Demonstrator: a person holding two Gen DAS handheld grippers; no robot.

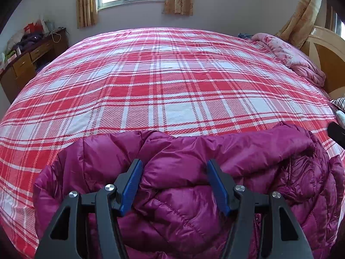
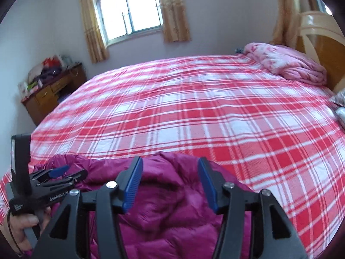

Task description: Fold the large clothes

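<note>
A wide bed [image 1: 163,82] spread with a red-and-white plaid cover fills most of both views, running back toward a pale wall with a curtained window [image 2: 129,10]. A wooden headboard [image 1: 323,60] stands at the right end, with a bunched pink floral quilt [image 1: 291,56] lying just in front of it. A cluttered wooden desk [image 1: 28,62] sits against the wall at the far left.

The task's garment, a magenta quilted down jacket [image 1: 194,183], lies heaped on the near edge of the bed, rumpled and partly doubled over itself, its puffy panels bulging upward.

The left gripper [image 1: 174,170] has its blue-padded jaws spread wide apart, poised just over the jacket with a swell of fabric rising between them; from the left wrist view the pads seem close to the cloth, but whether they actually touch it cannot be told, and nothing is pinched. The right gripper [image 2: 170,168] is likewise spread wide, held low over the right part of the jacket near its far edge, with nothing clamped.

In the right wrist view the left tool shows from the side at lower left, pointing across the jacket's left part, its handle wrapped by the person's left hand [image 2: 23,231], fingers curled around the grip.
</note>
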